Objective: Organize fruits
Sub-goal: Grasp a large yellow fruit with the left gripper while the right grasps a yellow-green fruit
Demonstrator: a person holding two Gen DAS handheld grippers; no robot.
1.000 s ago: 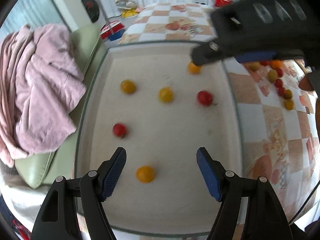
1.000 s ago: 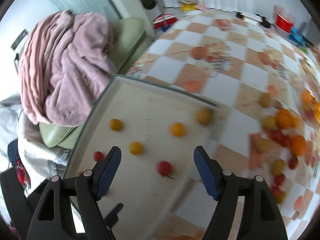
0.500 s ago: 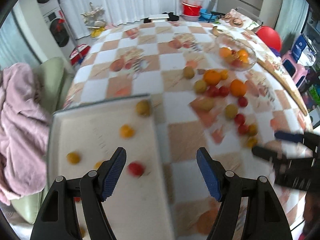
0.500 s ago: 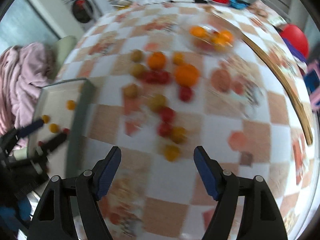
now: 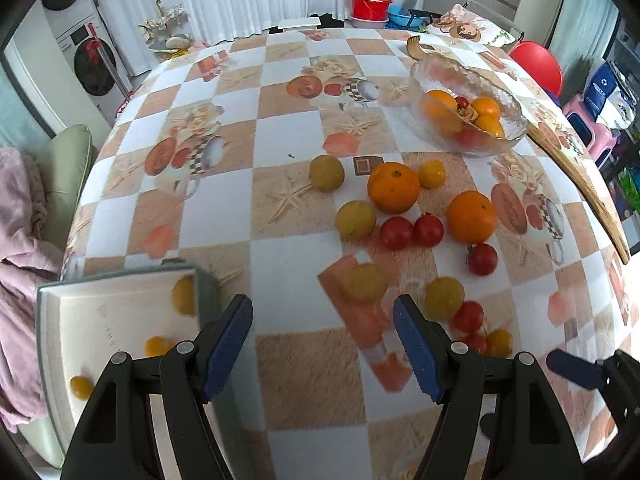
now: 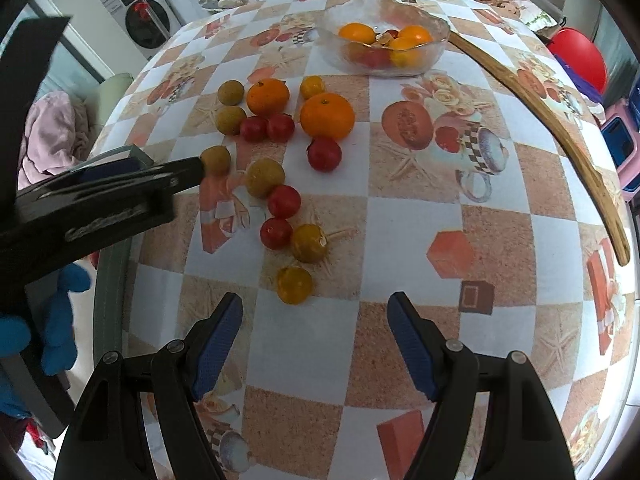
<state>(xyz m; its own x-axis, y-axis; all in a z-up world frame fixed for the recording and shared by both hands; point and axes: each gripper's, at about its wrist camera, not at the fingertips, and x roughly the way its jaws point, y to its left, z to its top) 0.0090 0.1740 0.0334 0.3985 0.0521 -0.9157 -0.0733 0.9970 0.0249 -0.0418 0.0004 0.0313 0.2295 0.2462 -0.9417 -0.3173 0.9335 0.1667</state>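
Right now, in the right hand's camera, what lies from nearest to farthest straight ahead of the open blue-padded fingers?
Small yellow-orange tomato → red cherry tomato → dark red plum-like fruit → large orange → clear glass bowl of fruit.

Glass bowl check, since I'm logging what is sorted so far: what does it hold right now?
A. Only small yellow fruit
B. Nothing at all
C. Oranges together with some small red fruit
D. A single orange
C: the glass bowl holds several oranges with small red fruit among them, seen from both wrist views.
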